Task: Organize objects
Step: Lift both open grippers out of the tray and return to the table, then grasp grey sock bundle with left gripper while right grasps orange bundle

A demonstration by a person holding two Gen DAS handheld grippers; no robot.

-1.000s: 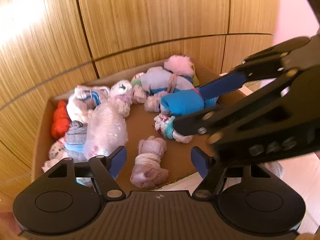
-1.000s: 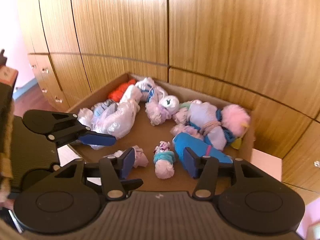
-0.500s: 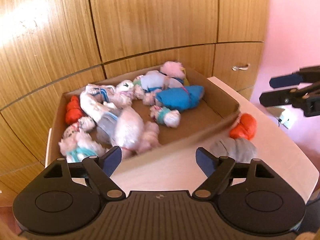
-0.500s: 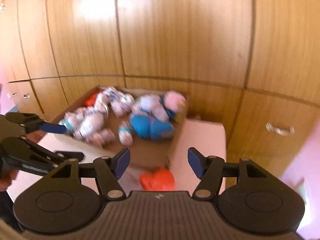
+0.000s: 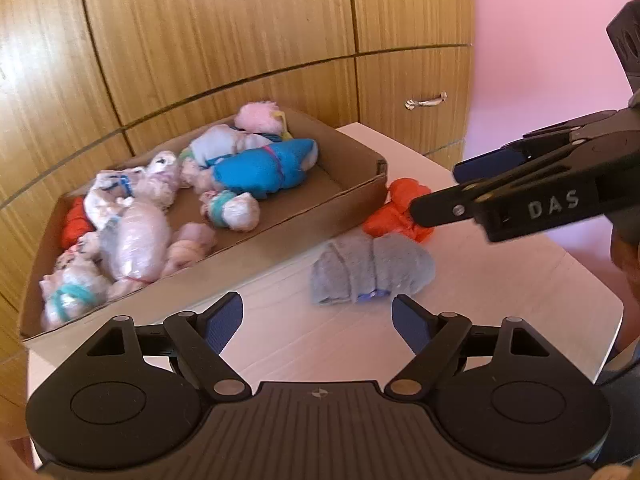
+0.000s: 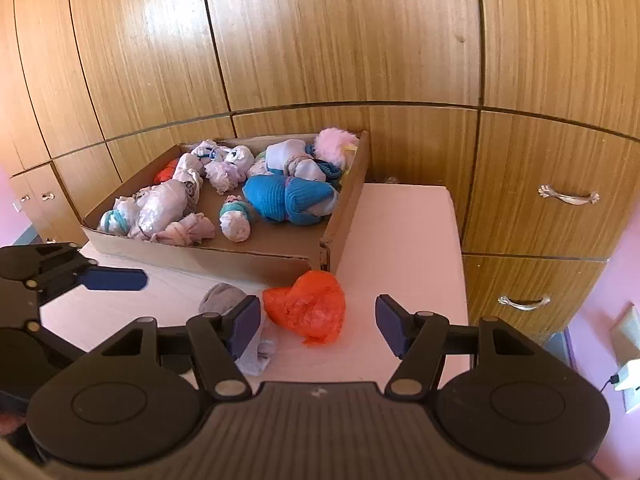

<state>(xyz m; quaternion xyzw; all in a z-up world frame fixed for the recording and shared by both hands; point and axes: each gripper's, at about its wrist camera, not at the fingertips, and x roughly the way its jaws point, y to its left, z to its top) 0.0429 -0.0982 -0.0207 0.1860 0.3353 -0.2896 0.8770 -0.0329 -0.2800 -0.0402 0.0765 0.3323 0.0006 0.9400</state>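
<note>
A grey rolled sock [image 5: 372, 270] lies on the white table top just beyond my left gripper [image 5: 318, 322], which is open and holds nothing. Beside the sock, an orange bundle [image 6: 310, 306] rests at the corner of the cardboard box [image 6: 240, 258]. It sits just ahead of my right gripper [image 6: 318, 320], open, its pads clear of the bundle. In the left wrist view the right gripper [image 5: 444, 190] comes in from the right above the orange bundle [image 5: 394, 210]. The box [image 5: 280, 240] holds several rolled socks and wrapped bundles, among them a blue one [image 6: 288, 198].
Wooden cabinet doors stand right behind the box, with drawer handles [image 6: 568, 198] to the right. The white table [image 6: 404, 240] ends at its right edge close to a pink wall. One finger [image 6: 116, 279] of the left gripper shows at the left of the right wrist view.
Both grippers have drawn back from over the box to the table in front of it. The grey sock and orange bundle have come into view. Both jaws stand wider.
</note>
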